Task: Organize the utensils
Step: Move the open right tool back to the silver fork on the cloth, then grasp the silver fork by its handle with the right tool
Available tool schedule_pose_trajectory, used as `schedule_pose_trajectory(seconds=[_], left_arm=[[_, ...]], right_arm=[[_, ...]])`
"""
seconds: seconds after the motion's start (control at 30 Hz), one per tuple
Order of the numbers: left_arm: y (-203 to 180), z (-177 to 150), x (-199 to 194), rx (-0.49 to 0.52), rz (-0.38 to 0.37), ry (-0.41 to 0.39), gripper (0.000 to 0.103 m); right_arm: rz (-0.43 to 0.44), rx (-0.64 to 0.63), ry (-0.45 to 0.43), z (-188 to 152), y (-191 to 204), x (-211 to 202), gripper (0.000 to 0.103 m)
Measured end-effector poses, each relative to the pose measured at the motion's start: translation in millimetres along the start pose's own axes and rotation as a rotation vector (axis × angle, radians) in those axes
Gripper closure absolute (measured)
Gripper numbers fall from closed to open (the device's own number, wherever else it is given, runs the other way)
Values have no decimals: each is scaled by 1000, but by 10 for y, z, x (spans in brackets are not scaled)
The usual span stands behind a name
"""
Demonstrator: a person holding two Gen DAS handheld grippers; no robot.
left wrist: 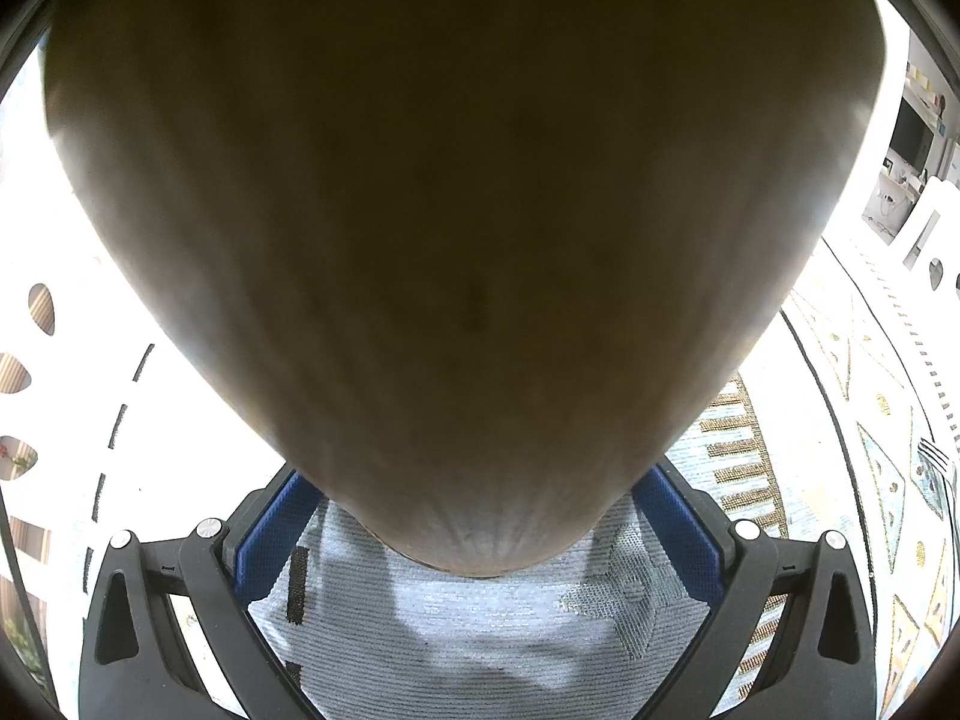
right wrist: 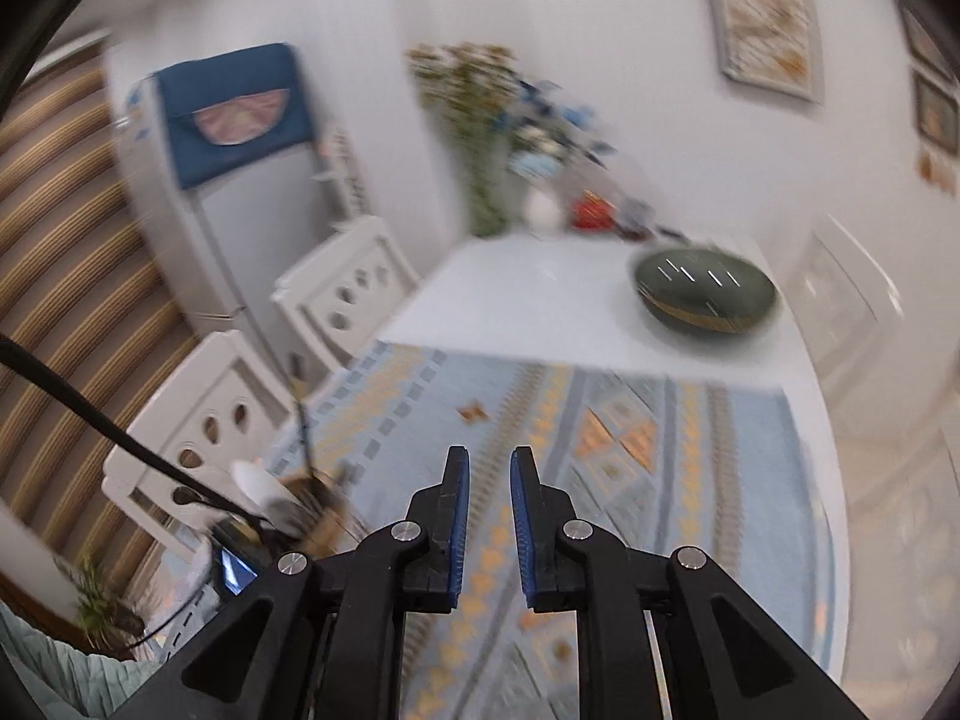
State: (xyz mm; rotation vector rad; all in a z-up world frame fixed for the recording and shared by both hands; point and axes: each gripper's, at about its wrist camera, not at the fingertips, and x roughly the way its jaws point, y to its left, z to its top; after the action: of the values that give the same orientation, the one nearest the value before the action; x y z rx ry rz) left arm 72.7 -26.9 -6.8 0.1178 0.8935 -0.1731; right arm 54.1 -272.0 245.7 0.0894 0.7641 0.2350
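White table [right wrist: 540, 300] bears a patterned cloth [right wrist: 690, 450] (chairs [right wrist: 354, 276] alongside).

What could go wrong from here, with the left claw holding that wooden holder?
1. The left claw pinches the rounded wooden holder only near its narrow end; it may slip or tip, spilling the white spoon seemingly inside.
2. The holder fills the left wrist view, so setting it down is nearly blind.
3. The right wrist view is smeared; the open, empty right claw could misjudge its next pick.
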Motion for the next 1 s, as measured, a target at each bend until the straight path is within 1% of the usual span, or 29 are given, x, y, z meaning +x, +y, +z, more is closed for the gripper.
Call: schedule_pose_trajectory(seconds=[0.13,0.2,0.23,0.33,0.4,0.47,0.5,0.67,0.7,0.8,0.83,0.93,1.0], left_arm=[[3,-1,1,0,0,0,1],[1,0,0,0,0,0,1],[-2,0,-1,0,0,0,1],[-2,0,-1,0,0,0,1],[1,-1,0,0,0,0,1],[-2,0,-1,0,0,0,1],[0,-1,0,0,0,0,1],[-3,0,-1,0,0,0,1],[-1,-1,-1,0,0,0,1],[-2,-1,0,0,-1,0,1],[-3,-1,-7,0,-2,0,1],[0,-1,-6,0,-2,0,1],[3,-2,-5,0,-2,0,1]], right_arm=[[-57,91,107,-321,-329,-3,90],[-68,120,159,-500,-413,8,89],[-84,132,199,-616,-463,34,89],[-128,150,293,-879,-534,140,89],[-124,196,369,-1131,-569,252,89],[-115,227,427,-1327,-568,344,89],[-131,233,456,-1449,-550,402,89],[-225,207,520,-1718,-466,589,89],[-236,207,525,-1728,-465,612,89],[-302,205,538,-1769,-498,670,89],[-305,218,533,-1779,-527,666,89],[-268,286,530,-1802,-621,654,89],[-261,308,532,-1811,-666,655,89]])
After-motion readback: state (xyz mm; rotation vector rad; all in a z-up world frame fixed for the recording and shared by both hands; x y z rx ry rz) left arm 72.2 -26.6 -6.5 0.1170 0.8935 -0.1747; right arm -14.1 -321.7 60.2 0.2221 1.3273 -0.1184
